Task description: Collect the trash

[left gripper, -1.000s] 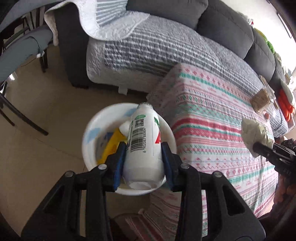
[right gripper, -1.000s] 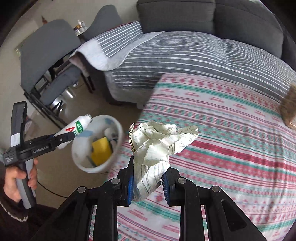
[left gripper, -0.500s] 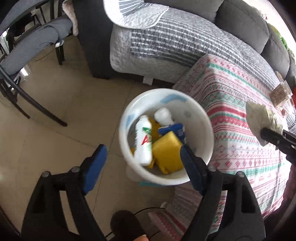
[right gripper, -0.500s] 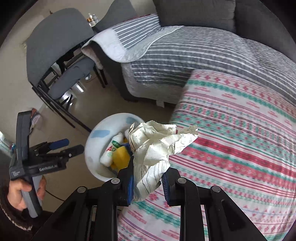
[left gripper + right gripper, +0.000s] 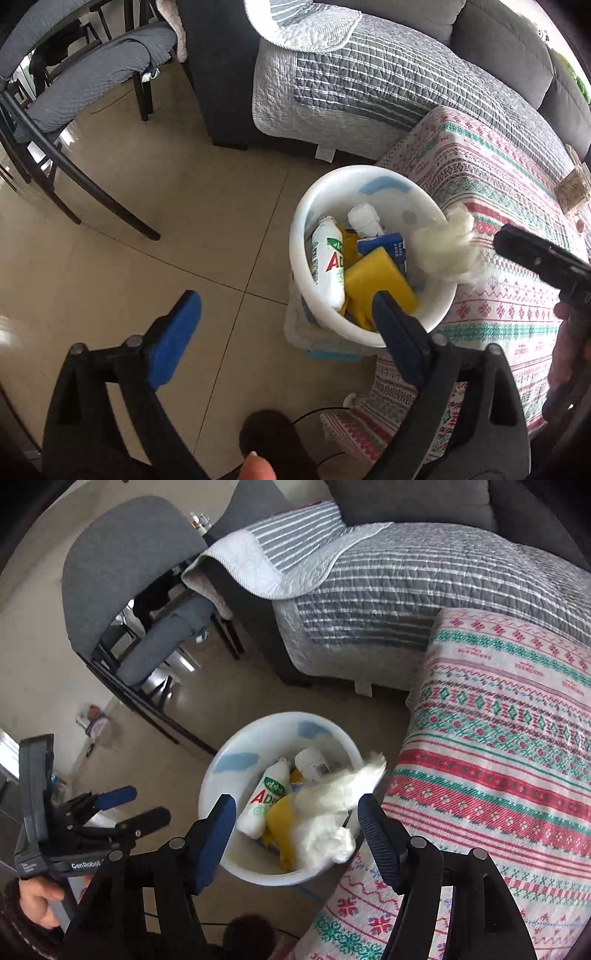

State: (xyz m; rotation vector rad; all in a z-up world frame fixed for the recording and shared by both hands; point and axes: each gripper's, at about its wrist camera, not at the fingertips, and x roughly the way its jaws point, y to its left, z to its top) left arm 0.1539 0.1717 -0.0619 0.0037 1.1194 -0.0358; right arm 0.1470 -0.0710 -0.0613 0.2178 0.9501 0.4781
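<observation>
Bin (image 5: pixel 229 764), white, on the floor just beside the patterned table (image 5: pixel 509 760): holds a bottle (image 5: pixel 264 799), second bottle (image 5: pixel 312 762), yellow sponge (image 5: pixel 376 282), blue carton (image 5: pixel 384 245). Crumpled paper (image 5: pixel 332 812) sits at the bin's rim, blurred; whether it has settled, you cannot tell. Your right gripper (image 5: pixel 297 830): jaws wide apart, clasping nothing. Your left gripper (image 5: pixel 284 332): likewise spread, empty, above the floor. Remaining: no loose trash visible on the table; judged nearly complete.
</observation>
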